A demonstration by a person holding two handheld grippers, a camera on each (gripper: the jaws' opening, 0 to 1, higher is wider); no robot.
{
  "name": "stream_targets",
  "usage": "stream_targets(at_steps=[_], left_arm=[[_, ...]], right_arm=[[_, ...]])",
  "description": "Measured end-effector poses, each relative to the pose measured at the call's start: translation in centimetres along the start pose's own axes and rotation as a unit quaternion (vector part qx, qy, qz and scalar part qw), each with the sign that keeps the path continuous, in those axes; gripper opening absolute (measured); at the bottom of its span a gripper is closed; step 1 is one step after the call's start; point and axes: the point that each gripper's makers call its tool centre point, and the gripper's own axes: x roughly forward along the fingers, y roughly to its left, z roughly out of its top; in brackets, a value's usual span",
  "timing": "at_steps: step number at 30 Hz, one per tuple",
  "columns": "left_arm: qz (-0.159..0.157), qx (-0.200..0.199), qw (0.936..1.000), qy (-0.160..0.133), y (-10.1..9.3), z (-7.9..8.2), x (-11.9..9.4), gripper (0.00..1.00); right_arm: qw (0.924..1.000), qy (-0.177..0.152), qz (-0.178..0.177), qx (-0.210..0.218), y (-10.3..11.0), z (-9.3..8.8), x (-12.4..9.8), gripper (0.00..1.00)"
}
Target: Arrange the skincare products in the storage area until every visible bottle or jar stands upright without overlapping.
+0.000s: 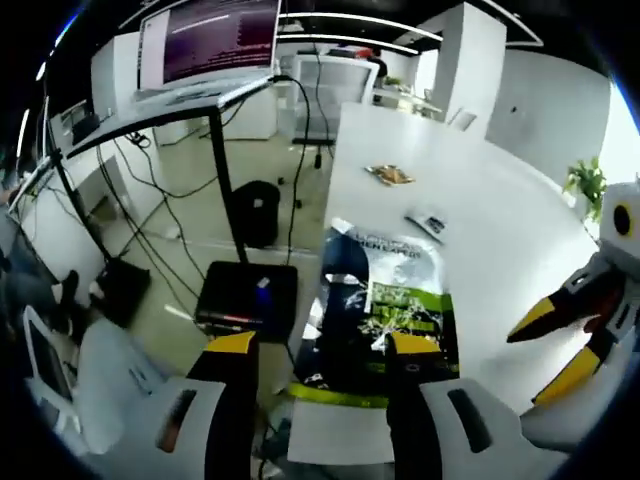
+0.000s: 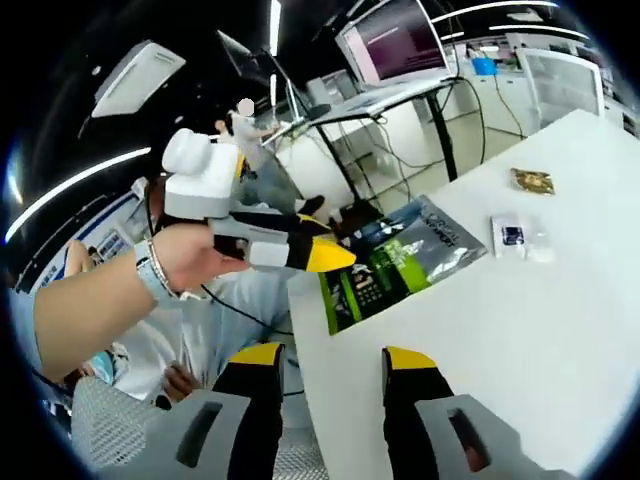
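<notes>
Left gripper view: your left gripper [image 1: 325, 350] hovers with its yellow-tipped jaws set wide apart and nothing between them, straddling the near end of a glossy black-and-green pouch [image 1: 385, 300]. The pouch lies flat at the near edge of the white table [image 1: 500, 230], and its lettering is too blurred to read. Farther up the table from the pouch sit a small white packet [image 1: 428, 220] and, beyond it, a crinkled golden wrapper [image 1: 390, 175]. Your right gripper [image 1: 560, 345] enters from the right of the pouch, jaws parted and empty, its body cut off at the frame edge. Left of the pouch, a black box [image 1: 248, 300] stands on the floor under a desk holding a monitor [image 1: 210, 40].

Right gripper view: your right gripper [image 2: 330, 360] is open wide over the bare white table [image 2: 500, 350], holding nothing. The pouch [image 2: 400, 260] lies flat beyond it at the table's edge. Your hand [image 2: 185, 255] holds the left gripper [image 2: 320, 250] just left of the pouch; its jaws line up so you cannot tell their gap here. Right of the pouch lie the white packet [image 2: 520, 238] and golden wrapper [image 2: 532, 180]. No upright bottle or jar can be made out.
</notes>
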Motion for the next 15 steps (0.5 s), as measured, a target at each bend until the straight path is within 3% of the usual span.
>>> stream_targets(at_steps=[2,6,8,10,12,15], left_arm=[[-0.009,-0.008,0.9999,0.010,0.0,-0.4,0.3,0.46],[-0.016,-0.021,0.9997,0.000,0.1,-0.5,0.4,0.45],[-0.021,-0.035,0.9992,-0.001,0.2,-0.5,0.6,0.43],[-0.026,-0.030,0.9992,-0.004,-0.1,-0.3,0.7,0.38],[-0.053,-0.028,0.9982,-0.001,-1.1,-0.2,0.9,0.30],[-0.040,-0.018,0.9990,-0.001,-1.1,-0.1,1.0,0.28]], right_arm=[[1.0000,0.001,-0.007,0.007,-0.5,0.1,0.3,0.37],[0.9997,0.007,-0.016,0.017,-1.2,0.1,1.1,0.38],[0.9995,0.005,-0.029,0.013,-1.9,0.5,1.2,0.32],[0.9993,0.000,-0.033,0.019,-2.2,1.2,1.2,0.32],[0.9991,-0.004,-0.033,0.027,-2.4,1.6,1.4,0.33],[0.9990,-0.006,-0.039,0.023,-2.6,1.7,1.6,0.29]])
